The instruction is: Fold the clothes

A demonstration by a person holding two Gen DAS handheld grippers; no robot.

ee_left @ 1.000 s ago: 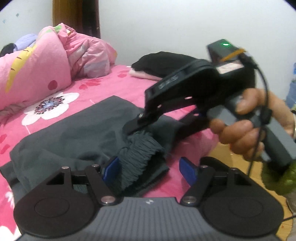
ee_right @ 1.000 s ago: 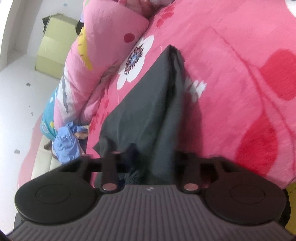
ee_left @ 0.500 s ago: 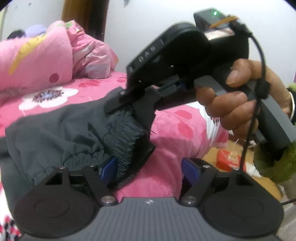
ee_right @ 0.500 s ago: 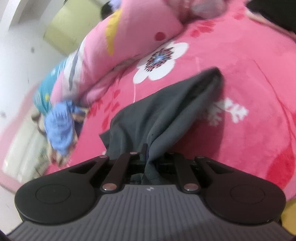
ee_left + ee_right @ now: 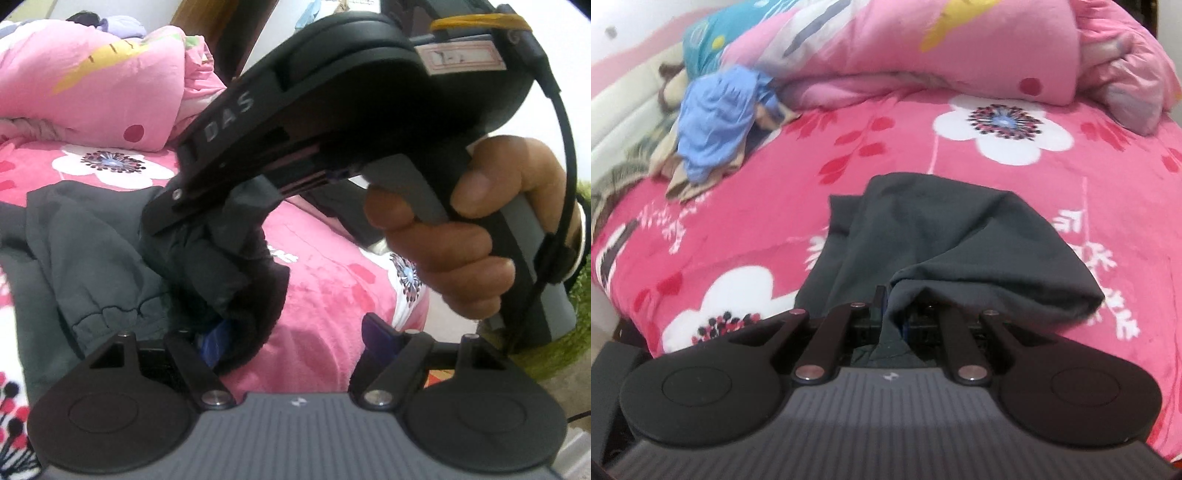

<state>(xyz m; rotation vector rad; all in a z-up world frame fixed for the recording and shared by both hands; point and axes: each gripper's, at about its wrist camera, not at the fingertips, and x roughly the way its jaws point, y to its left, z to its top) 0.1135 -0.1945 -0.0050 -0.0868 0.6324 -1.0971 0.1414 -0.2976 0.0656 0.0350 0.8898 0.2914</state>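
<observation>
On the pink floral bedspread (image 5: 894, 144): one dark grey garment (image 5: 945, 236), apparently trousers or similar with an elastic gathered waistband (image 5: 236, 273), part lying on the spread, part lifted by the grippers.

Landmark: white flower print (image 5: 1001, 129) on the bedspread. The garment lies just below it in the right wrist view; a rolled pink quilt (image 5: 923, 48) sits above it; a blue cloth heap (image 5: 716, 122) lies well to its left.

Right gripper (image 5: 894, 321): fingers closed tight on a pinch of grey fabric, the cloth draping forward from them.

Left gripper (image 5: 291, 332): fingers spread wide; the waistband hangs against the left blue pad (image 5: 216, 338), unclamped.

Handling, by judgement: light, soft, limp; no stiffness, so any unheld part sags and bunches. Fabric looks matt, unlikely to slip. The thick elastic band is the firmest purchase; take hold there, at the corner opposite the right gripper's pinch, to keep the edge straight.
</observation>
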